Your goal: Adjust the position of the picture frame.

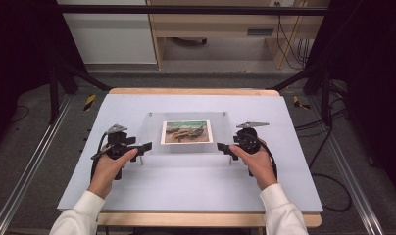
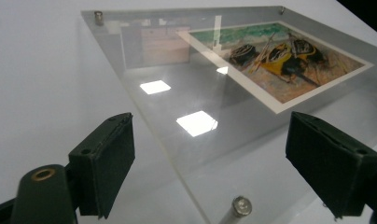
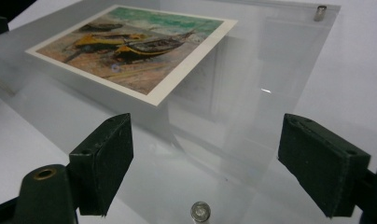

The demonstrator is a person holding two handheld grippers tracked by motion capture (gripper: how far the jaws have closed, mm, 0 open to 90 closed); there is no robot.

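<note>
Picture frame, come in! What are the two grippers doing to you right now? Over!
Left gripper and right gripper open, one at each end. Clear picture frame flat on its metal pegs, not gripped. Nothing in the way.

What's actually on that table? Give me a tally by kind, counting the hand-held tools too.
Clear acrylic frame panel: 1
Picture of boats inside it: 1
Small metal standoff posts at its corners, first one: 4
Black two-jaw grippers, left gripper and right gripper: 2
Total: 8

High cam overhead; gripper cams close.
</note>
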